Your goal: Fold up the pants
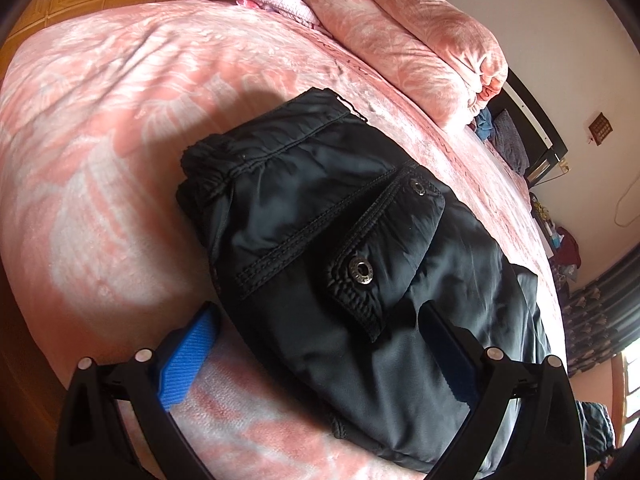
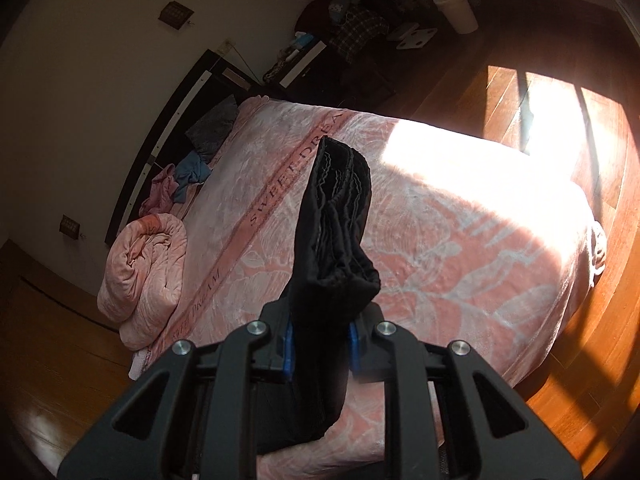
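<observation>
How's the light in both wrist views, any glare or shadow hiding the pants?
Left wrist: even light, pants clear, soft shadow on the blanket beside them. Right wrist: blown-out sun patch on the bed; held pants backlit, folds hard to read.

Broad stretches of the pink floral plush bedspread point(image 1: 100, 120) are lying open; a rolled pink quilt point(image 2: 144, 276) and crumpled pink and blue clothes point(image 2: 180, 180) are crowding the dark headboard point(image 2: 168, 132) side.
</observation>
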Action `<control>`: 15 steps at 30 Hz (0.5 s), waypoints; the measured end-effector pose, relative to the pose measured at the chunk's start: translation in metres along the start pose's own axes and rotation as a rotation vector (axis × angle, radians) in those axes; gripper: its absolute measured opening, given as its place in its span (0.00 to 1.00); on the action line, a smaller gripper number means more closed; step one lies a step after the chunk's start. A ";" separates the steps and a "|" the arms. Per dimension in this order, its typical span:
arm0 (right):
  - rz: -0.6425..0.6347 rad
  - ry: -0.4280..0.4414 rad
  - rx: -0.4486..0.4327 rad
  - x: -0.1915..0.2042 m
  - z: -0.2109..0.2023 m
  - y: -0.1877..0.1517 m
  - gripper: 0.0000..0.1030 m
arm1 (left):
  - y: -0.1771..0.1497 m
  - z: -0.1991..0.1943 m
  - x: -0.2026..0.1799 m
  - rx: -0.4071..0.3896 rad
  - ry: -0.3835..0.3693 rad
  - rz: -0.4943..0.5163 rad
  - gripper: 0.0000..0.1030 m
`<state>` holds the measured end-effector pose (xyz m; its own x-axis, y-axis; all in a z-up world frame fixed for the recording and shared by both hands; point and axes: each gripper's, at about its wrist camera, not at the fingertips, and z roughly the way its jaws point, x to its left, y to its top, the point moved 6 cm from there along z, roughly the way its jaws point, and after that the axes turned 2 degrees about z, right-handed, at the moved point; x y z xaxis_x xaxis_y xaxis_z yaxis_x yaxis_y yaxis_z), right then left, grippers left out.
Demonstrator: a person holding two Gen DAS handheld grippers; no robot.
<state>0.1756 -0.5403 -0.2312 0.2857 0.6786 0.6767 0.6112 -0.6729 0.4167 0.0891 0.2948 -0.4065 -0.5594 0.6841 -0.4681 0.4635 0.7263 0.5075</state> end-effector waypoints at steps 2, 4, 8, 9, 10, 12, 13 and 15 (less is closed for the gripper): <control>-0.023 -0.010 -0.007 0.010 -0.004 -0.003 0.18 | 0.000 -0.001 0.001 -0.002 -0.013 -0.006 0.96; -0.044 -0.014 -0.013 0.022 -0.007 -0.006 0.18 | 0.000 -0.002 0.004 -0.002 -0.031 -0.014 0.96; -0.087 -0.023 -0.024 0.043 -0.011 -0.010 0.18 | 0.000 -0.004 0.006 -0.001 -0.053 -0.023 0.96; -0.099 -0.026 -0.027 0.047 -0.011 -0.011 0.18 | 0.000 -0.004 0.005 0.000 -0.056 -0.022 0.96; -0.109 -0.028 -0.028 0.052 -0.011 -0.013 0.18 | 0.000 -0.004 0.006 0.000 -0.059 -0.023 0.96; -0.126 -0.034 -0.031 0.059 -0.011 -0.015 0.18 | 0.000 -0.004 0.006 -0.001 -0.064 -0.026 0.96; -0.130 -0.031 -0.031 0.063 -0.011 -0.016 0.18 | 0.000 -0.004 0.006 -0.002 -0.065 -0.028 0.96; -0.139 -0.029 -0.034 0.071 -0.011 -0.017 0.18 | 0.000 -0.004 0.006 -0.002 -0.065 -0.028 0.96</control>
<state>0.1769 -0.4839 -0.1840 0.2214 0.7738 0.5934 0.6215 -0.5809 0.5256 0.0831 0.2990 -0.4067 -0.5264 0.6667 -0.5277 0.4468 0.7449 0.4954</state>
